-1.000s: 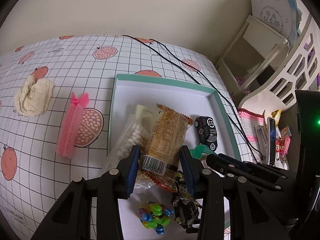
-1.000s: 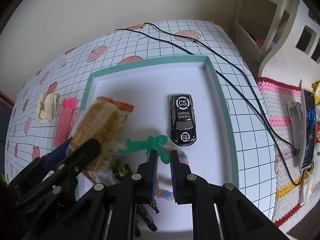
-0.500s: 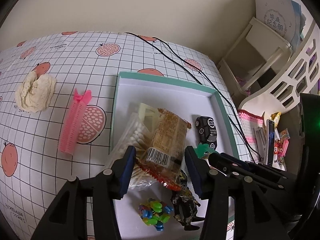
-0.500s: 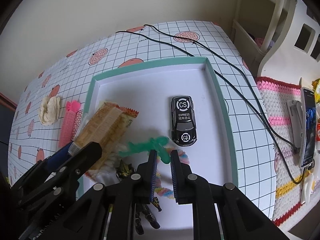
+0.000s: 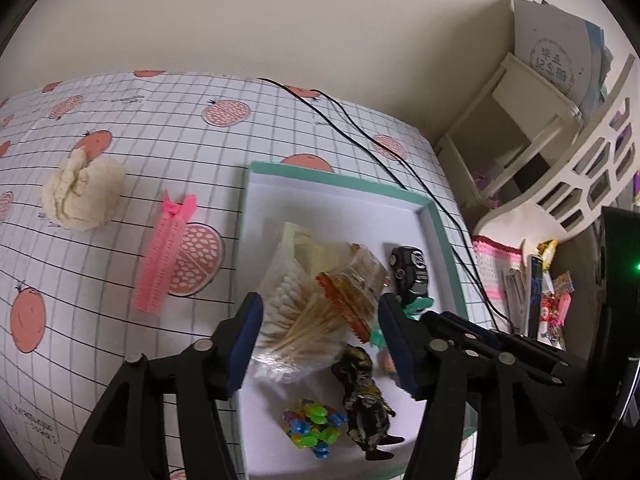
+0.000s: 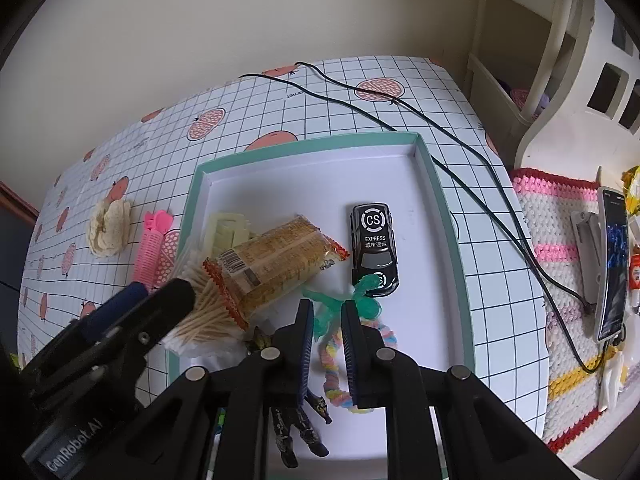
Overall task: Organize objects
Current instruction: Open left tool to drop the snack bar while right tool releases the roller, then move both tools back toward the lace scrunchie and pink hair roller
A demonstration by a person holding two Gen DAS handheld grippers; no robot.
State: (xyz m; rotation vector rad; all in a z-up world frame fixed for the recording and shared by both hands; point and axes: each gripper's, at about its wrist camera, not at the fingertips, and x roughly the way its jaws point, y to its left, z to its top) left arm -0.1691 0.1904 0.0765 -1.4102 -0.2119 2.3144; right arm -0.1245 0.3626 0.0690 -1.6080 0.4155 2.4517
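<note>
A white tray with a teal rim (image 5: 344,178) (image 6: 304,148) holds several small things. An orange snack packet (image 5: 352,284) (image 6: 276,264) lies tilted on a bag of cotton swabs (image 5: 296,320) (image 6: 200,312). My left gripper (image 5: 320,336) stands open around them, touching neither. Beside them is a black toy car (image 6: 374,248) (image 5: 410,270). My right gripper (image 6: 327,320) is shut on a green stretchy toy figure (image 6: 360,300) just in front of the car. A pastel bracelet (image 6: 340,364) lies under the right gripper's fingers.
A dark action figure (image 5: 364,404) and coloured beads (image 5: 312,428) lie at the tray's near end. Left of the tray are a pink hair roller (image 5: 164,256) and a cream knitted piece (image 5: 82,194). Black cables (image 6: 400,108) cross the tablecloth. A phone (image 6: 612,264) lies on a crocheted mat at the right.
My left gripper has opened and let go of the snack packet, which now rests on the swab bag. The right gripper has hardly moved.
</note>
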